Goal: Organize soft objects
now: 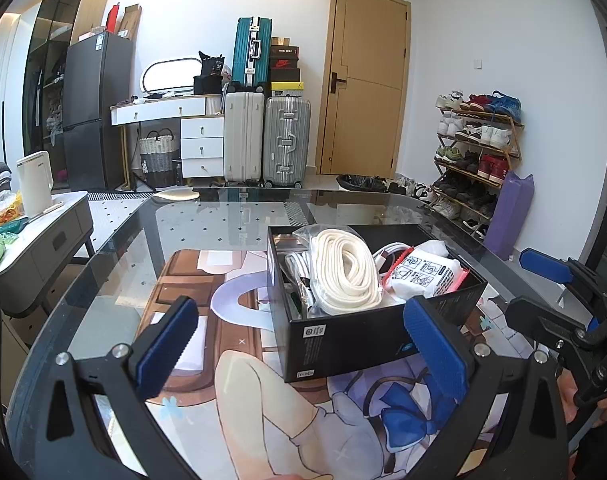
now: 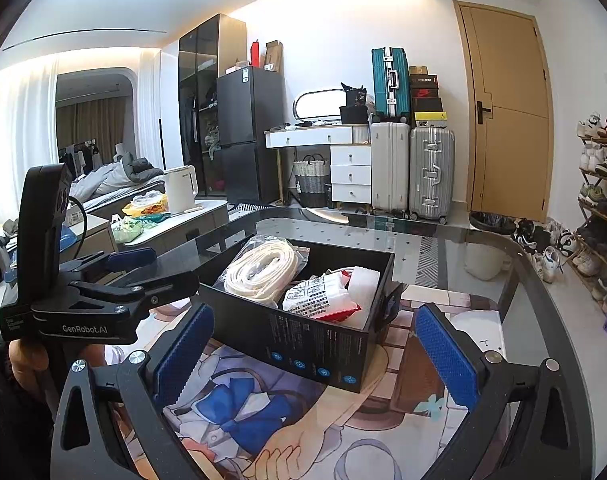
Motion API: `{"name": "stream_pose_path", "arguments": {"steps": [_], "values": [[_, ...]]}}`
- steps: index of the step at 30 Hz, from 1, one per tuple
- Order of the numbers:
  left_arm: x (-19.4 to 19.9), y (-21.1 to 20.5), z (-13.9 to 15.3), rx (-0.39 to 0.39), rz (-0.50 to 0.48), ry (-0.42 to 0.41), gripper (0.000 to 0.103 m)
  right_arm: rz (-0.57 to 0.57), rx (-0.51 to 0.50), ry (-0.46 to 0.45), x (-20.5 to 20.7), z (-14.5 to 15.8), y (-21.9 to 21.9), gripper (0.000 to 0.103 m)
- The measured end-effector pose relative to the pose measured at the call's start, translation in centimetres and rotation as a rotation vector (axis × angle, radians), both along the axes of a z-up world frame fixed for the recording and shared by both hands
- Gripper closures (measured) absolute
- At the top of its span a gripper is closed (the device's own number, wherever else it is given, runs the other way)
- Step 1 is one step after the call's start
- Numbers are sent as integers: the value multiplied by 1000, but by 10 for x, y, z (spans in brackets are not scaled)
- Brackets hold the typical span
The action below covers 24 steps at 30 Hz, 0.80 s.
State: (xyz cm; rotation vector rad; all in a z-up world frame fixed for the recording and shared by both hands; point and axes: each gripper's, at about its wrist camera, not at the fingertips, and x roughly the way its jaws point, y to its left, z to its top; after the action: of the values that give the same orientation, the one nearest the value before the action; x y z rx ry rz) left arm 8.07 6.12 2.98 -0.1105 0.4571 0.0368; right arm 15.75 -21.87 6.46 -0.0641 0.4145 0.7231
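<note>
Both grippers, left (image 1: 303,344) and right (image 2: 315,354), fingers spread wide, holding nothing. Beyond them: black cardboard box (image 1: 355,336) mid-desk w/ bagged white coiled strap (image 1: 345,270) and printed white packets (image 1: 423,274) inside. Risk: crinkly bags slip from pads, box skids on illustrated desk mat (image 1: 263,412). Glass desk (image 1: 223,216); suitcases, door behind.

Left tool (image 1: 307,344): jaws spread wide, blue-padded fingers (image 1: 165,348) well apart, nothing between them; held low and level, pointing forward. Right tool (image 2: 315,360): jaws likewise spread wide, blue pads (image 2: 447,356) facing each other, nothing gripped. Each tool appears at the edge of the other's wrist view, side by side. A hand (image 2: 27,360) grips the left tool's handle.
</note>
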Motion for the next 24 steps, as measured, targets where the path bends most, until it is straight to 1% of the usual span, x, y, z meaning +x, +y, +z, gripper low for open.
{"name": "stream_pose_path", "arguments": {"steps": [24], "values": [[-2,1,-1,0,5,-8,0,-6,15,15,3,0,-5,1]]}}
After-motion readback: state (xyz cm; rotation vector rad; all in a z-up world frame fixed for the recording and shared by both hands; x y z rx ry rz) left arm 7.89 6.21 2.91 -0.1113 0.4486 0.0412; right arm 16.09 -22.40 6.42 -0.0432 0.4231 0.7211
